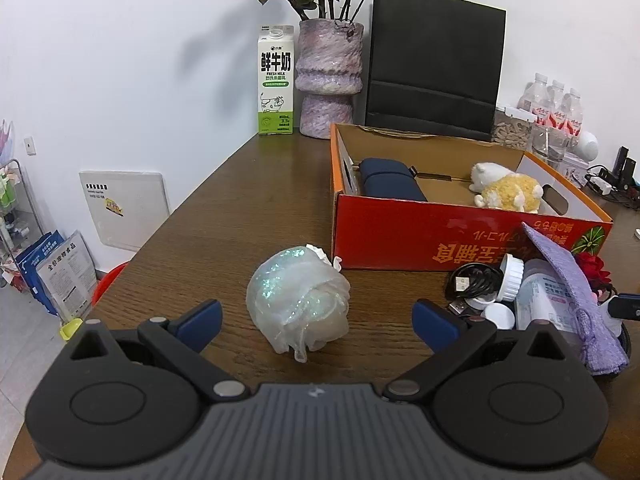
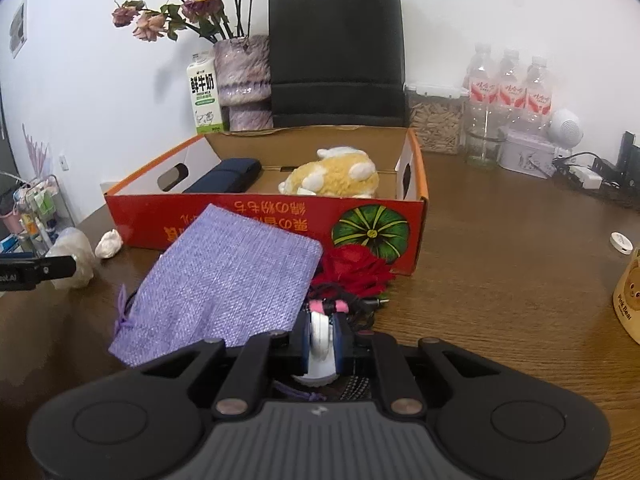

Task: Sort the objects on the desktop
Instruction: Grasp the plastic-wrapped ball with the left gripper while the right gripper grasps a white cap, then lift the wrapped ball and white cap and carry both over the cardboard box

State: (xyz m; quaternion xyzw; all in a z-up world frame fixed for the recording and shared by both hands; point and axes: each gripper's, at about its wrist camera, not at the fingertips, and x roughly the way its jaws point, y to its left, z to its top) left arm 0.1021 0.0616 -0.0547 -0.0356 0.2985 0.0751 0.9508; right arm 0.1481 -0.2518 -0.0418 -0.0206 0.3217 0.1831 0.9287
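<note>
Gripping small white round object (image 2: 320, 338) from clutter pile before red cardboard box (image 2: 280, 224): right gripper (image 2: 321, 344) clamped on it. Left gripper (image 1: 318, 320) wide, empty, iridescent mesh ball (image 1: 298, 300) between jaws, untouched. Next, likely: lift clear of purple pouch (image 2: 224, 280), carry over box wall, release inside.

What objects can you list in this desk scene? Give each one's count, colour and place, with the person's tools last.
cardboard box: one, red-orange, mid-desk
plush toy: one, yellow-white, in box
pouch: one, navy, in box
cloth bag: one, lilac, before box
bath pouf: one, white, desk left
milk carton: one, white-green, by wall
paper bag: one, black, behind box
water bottles: three, clear, far right
left gripper: open around pouf
right gripper: shut on white cap
</note>
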